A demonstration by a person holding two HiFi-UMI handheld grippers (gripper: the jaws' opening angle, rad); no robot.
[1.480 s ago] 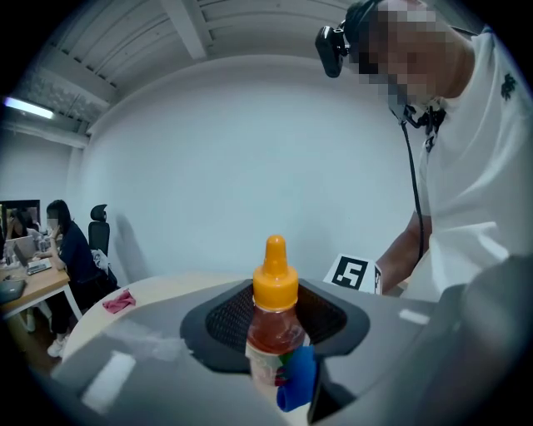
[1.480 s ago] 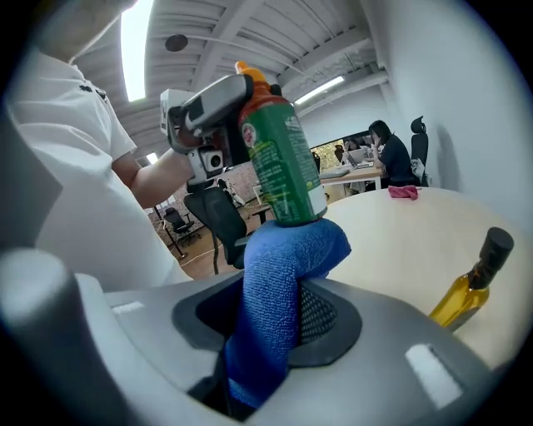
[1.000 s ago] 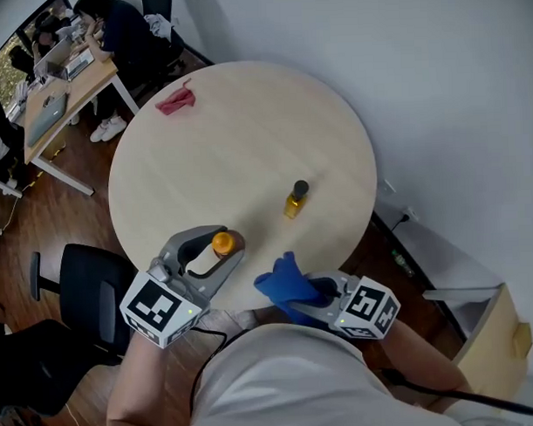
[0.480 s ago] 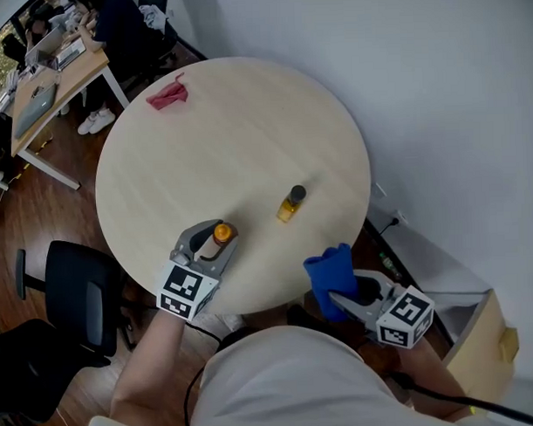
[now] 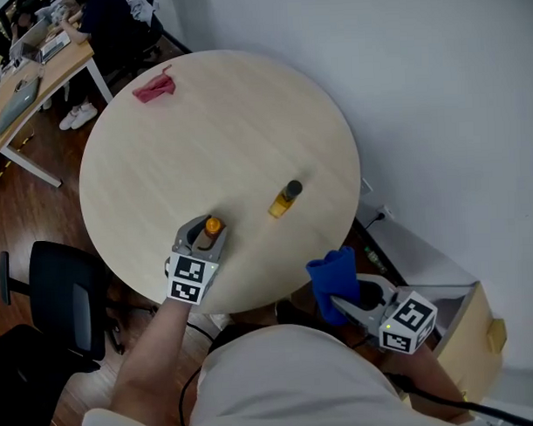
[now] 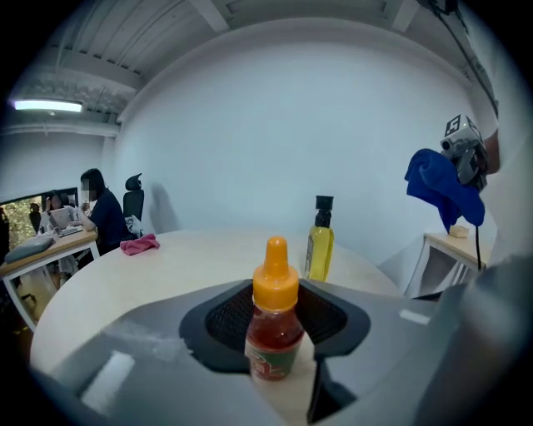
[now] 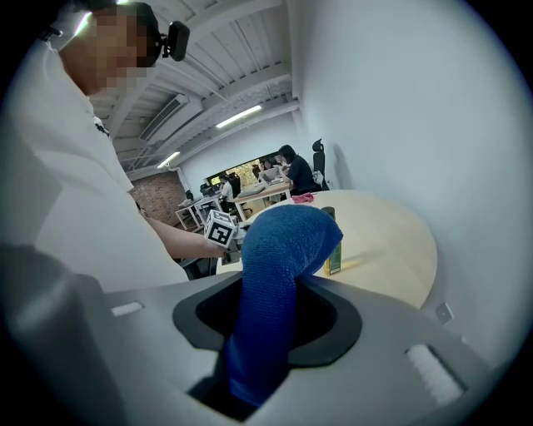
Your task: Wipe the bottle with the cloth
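Head view: the left gripper (image 5: 204, 236) holds the bottle (image 5: 212, 227) upright at the surface's (image 5: 203, 131) near edge, and the right gripper (image 5: 344, 297) carries the cloth (image 5: 332, 274) off that edge. Left gripper view: fingers (image 6: 150, 358) clamp the bottle, steadying it for wiping. Right gripper view: fingers pinch the cloth, its top free.

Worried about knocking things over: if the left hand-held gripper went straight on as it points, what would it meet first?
Likely the yellow oil bottle, slightly right of dead ahead, beyond the orange-capped sauce bottle that the left hand-held gripper grips. Depth unclear; it might pass left of it.
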